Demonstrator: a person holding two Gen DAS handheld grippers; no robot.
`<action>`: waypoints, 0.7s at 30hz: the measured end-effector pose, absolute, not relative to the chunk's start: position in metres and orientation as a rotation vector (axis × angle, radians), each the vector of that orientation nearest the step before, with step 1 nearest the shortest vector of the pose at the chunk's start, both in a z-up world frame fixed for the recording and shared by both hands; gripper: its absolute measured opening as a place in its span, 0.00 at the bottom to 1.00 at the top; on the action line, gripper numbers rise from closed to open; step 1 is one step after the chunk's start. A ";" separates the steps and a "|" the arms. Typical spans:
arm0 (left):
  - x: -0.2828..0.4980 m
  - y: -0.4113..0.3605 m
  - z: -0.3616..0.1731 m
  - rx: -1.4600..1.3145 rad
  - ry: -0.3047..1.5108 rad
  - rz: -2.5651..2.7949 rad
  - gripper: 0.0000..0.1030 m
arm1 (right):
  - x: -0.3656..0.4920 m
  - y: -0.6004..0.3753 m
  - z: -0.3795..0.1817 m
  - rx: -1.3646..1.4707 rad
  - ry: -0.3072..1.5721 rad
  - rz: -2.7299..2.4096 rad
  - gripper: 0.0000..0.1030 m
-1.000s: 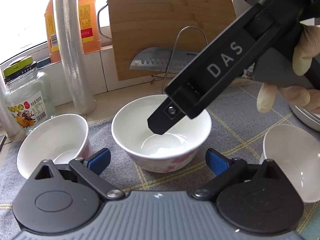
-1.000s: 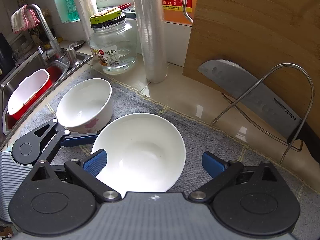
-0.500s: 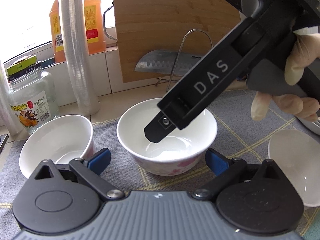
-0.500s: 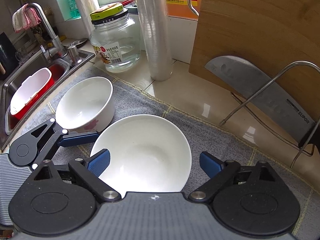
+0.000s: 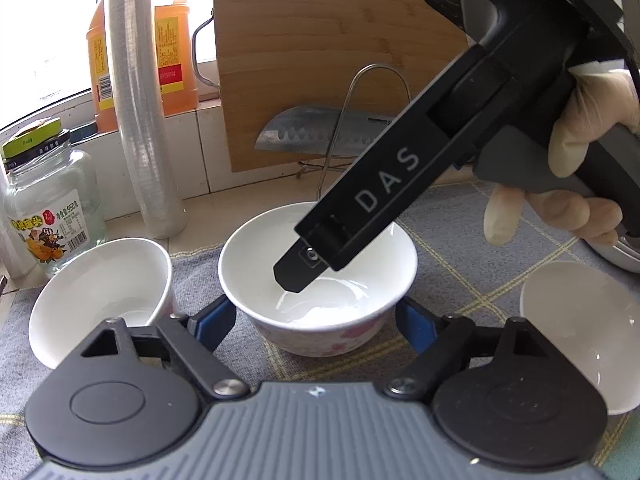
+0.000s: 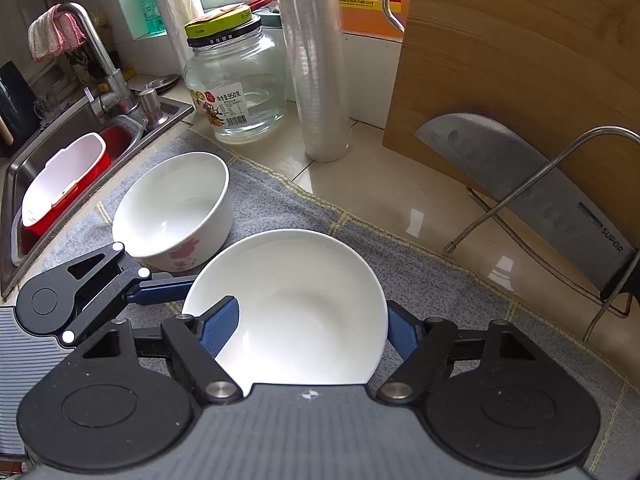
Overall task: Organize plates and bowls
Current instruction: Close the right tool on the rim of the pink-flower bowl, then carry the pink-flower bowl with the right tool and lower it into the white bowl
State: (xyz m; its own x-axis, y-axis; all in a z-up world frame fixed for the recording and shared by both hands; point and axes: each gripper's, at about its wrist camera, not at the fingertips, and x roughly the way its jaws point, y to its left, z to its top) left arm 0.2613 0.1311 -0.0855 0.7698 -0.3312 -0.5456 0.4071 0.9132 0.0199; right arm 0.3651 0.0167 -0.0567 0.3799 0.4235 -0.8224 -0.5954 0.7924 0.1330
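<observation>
Three white bowls stand on a grey checked mat. In the left wrist view the middle bowl (image 5: 320, 280), with pink flowers, sits between my open left gripper's (image 5: 316, 320) blue pads, which flank it. My right gripper's body reaches over this bowl from the upper right, one finger (image 5: 304, 268) dipping inside it. A second bowl (image 5: 100, 292) is at left, a third (image 5: 580, 320) at right. In the right wrist view my right gripper (image 6: 312, 324) is open around the same middle bowl (image 6: 296, 312), with the flowered left bowl (image 6: 176, 212) beyond.
A bamboo cutting board (image 6: 520, 60), cleaver (image 6: 540, 196) and wire rack (image 6: 560, 184) stand behind. A glass jar (image 6: 236, 88), plastic-wrap roll (image 6: 316, 60) and orange bottle (image 5: 172, 48) line the tiled ledge. The sink (image 6: 60, 160) with a red tub lies far left.
Both grippers have moved closer to the middle bowl, so it now sits between each pair of pads. The bowls have not moved.
</observation>
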 end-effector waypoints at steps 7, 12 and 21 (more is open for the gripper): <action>0.260 0.131 -0.084 0.139 0.574 -0.405 0.84 | 0.363 0.015 -0.055 -0.198 0.982 0.652 0.78; 0.255 0.131 -0.078 0.148 0.574 -0.405 0.84 | 0.358 0.015 -0.050 -0.192 0.979 0.654 0.78; 0.232 0.129 -0.054 0.167 0.584 -0.415 0.84 | 0.335 0.010 -0.028 -0.164 0.963 0.682 0.78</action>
